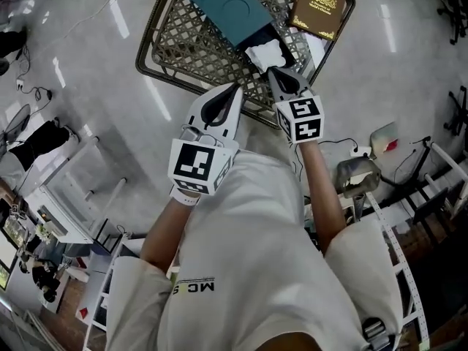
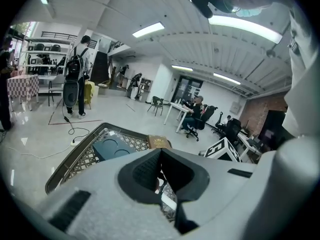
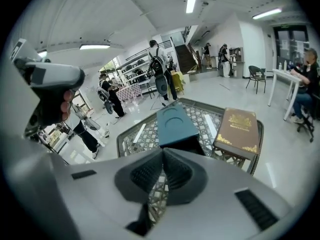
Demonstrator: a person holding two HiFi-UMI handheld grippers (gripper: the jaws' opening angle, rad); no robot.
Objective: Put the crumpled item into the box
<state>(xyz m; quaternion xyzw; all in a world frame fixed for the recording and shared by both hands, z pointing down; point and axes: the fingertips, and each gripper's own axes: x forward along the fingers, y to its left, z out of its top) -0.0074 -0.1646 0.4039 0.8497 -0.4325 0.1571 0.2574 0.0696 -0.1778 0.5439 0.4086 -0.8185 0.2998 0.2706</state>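
Note:
A white crumpled item (image 1: 265,54) lies on the lattice table (image 1: 157,68), against the dark open end of a teal box (image 1: 228,4). My right gripper (image 1: 272,72) is shut, and its tip sits just short of the crumpled item, which shows only in the head view. In the right gripper view its jaws (image 3: 163,150) meet with nothing between them, and the teal box (image 3: 175,124) is straight ahead. My left gripper (image 1: 235,88) is shut and empty, near the table's front edge and left of the right one. Its jaws (image 2: 160,150) point over the table.
A brown book with gold print (image 1: 319,6) lies at the table's far right corner, next to the teal box. White shelving (image 1: 66,196) and cables (image 1: 33,90) are on the floor to my left. People, desks and chairs (image 2: 192,116) are farther off in the room.

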